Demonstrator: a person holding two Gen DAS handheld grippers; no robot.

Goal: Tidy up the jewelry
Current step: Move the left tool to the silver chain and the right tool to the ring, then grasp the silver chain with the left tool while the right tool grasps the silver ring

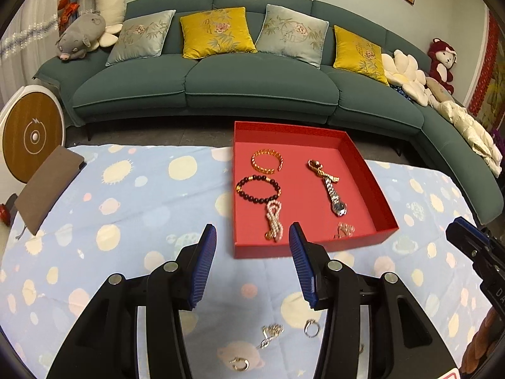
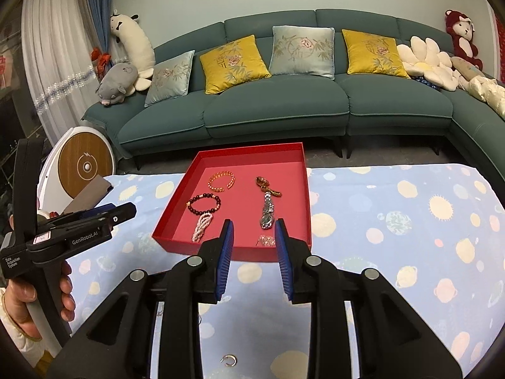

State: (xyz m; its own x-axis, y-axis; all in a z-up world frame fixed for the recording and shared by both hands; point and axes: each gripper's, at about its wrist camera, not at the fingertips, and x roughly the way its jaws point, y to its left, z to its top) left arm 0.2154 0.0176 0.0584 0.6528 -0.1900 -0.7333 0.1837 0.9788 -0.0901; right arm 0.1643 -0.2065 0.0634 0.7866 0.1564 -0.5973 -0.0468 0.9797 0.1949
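A red tray (image 1: 363,170) (image 2: 176,205) on the blue spotted cloth holds an orange bead bracelet (image 1: 267,160), a dark bead bracelet (image 1: 258,187), a pearl strand (image 1: 273,221), a silver watch (image 1: 334,197) and a small chain (image 1: 345,230). My left gripper (image 1: 252,237) is open and empty, just short of the tray's near wall. Under it on the cloth lie a thin chain (image 1: 270,333), a ring (image 1: 312,328) and a hoop earring (image 1: 239,363). My right gripper (image 2: 254,229) is open and empty at the tray's near edge. A hoop earring (image 2: 228,360) lies beneath it.
A brown pad (image 1: 47,186) lies at the cloth's far left corner. A round white and wood device (image 1: 31,132) stands beyond it. A green sofa (image 1: 252,82) with cushions and plush toys runs behind the table. The right gripper also shows in the left wrist view (image 1: 473,246).
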